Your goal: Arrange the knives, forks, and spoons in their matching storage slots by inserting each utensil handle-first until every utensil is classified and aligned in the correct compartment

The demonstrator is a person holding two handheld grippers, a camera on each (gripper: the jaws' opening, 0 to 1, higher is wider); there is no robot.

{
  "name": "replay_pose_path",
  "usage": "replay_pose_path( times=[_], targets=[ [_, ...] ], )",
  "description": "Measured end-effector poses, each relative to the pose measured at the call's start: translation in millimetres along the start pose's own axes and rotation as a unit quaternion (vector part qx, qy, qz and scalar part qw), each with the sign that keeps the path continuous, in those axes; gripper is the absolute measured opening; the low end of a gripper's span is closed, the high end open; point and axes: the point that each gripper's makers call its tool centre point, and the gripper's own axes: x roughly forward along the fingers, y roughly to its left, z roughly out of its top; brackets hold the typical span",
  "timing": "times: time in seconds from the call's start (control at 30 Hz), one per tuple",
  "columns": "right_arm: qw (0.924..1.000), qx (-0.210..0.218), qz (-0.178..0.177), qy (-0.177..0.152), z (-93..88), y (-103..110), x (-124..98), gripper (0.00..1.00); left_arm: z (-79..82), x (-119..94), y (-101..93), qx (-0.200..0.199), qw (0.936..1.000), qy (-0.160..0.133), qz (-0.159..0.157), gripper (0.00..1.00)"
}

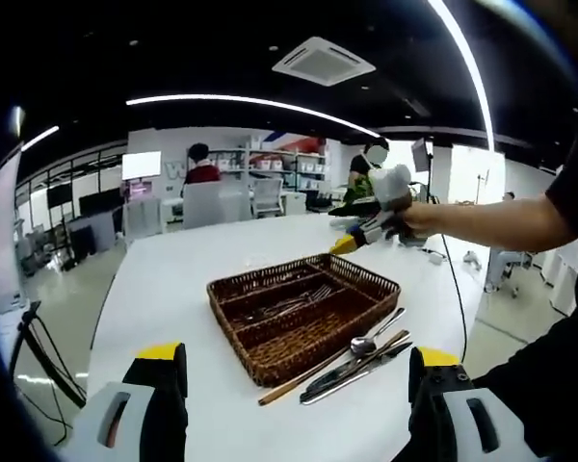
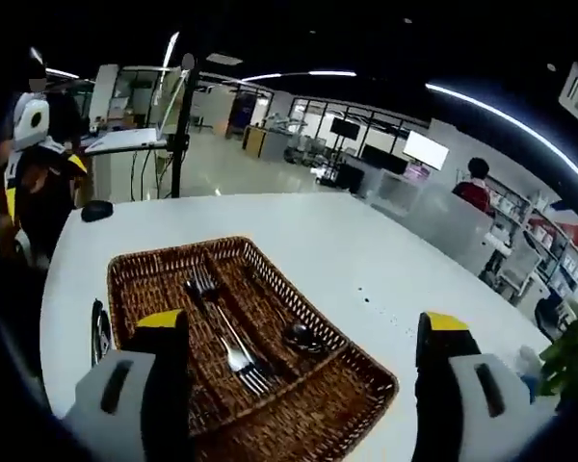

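Your left gripper (image 1: 294, 385) and right gripper (image 2: 299, 361) gape wide over bare table (image 2: 299, 226) around the basket (image 2: 356, 399) (forks (image 2: 222, 332) inside).

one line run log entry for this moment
left gripper: open, empty | right gripper: open, above basket | in basket: forks, spoon | beside basket: knife, spoon, chopsticks

Light: bright, even indoor, from curved ceiling strip lights (image 1: 260, 102) | Glare: white table (image 1: 173, 279) washes pale; floor reflects light | Shadows: soft, faint under wicker tray (image 1: 270, 371) | Distortion: strong fisheye bend toward edges in both views | Focus: centre fairly sharp, far background soft, slight overall haze
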Motion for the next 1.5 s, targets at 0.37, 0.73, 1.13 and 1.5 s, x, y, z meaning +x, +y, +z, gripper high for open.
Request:
replay_pose_path(
  times=[0.37,0.73,1.13,1.5],
  targets=[
    [0.9973,0.062,-0.033,-0.019,5.8,19,-73,0.99,5.2,1,-2.5,0.006,0.9999,-0.012,-0.006,1.00],
    [0.9964,0.067,-0.036,-0.037,-0.8,65,-128,0.99,8.0,1,-12.5,0.001,0.9996,-0.024,-0.017,1.00],
    [0.9928,0.094,-0.061,-0.043,-13.2,81,-170,0.99,0.6,-8,-20.2,0.015,0.9995,-0.019,-0.018,1.00],
    [0.9936,0.084,-0.070,-0.029,-33.8,84,-185,0.99,-4.1,-9,-23.8,0.023,0.9996,-0.010,-0.011,1.00]
  ],
)
